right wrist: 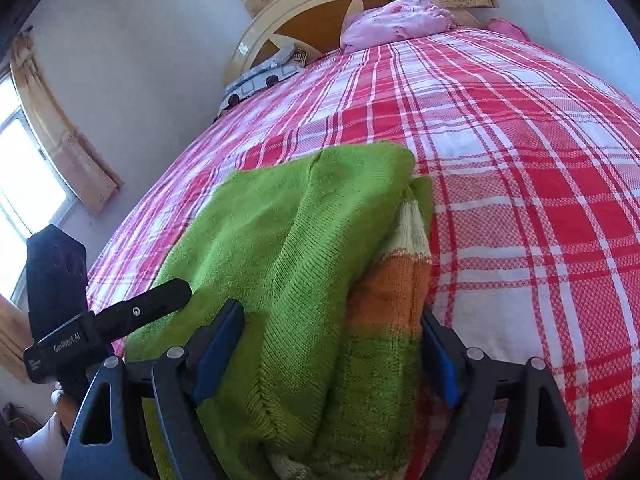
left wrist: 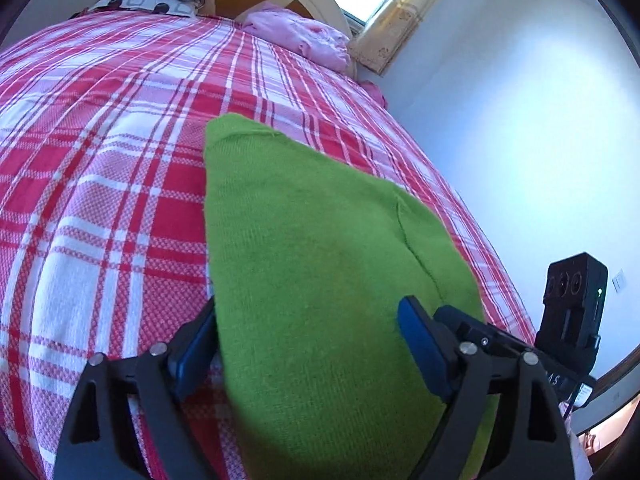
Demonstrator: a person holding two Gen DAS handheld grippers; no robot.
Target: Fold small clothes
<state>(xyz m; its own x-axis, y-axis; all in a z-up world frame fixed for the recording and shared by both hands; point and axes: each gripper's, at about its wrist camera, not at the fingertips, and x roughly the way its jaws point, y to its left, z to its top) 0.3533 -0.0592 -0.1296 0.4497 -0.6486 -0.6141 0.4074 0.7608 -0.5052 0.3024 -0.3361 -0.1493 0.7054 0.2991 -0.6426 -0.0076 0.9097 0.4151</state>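
1. Sweater (right wrist: 320,264), green knit with an orange and cream stripe, is lying on the checked bedspread (right wrist: 540,200), partly folded, its long axis running away from both grippers toward the headboard (right wrist: 280,12).
2. Left gripper (left wrist: 308,344) is being held spread, with the cloth lying between its jaws, not pinched.
3. Right gripper (right wrist: 332,356) is also being held spread around the folded edge.
4. Both are judged equally near; the fold is probably being continued forward.
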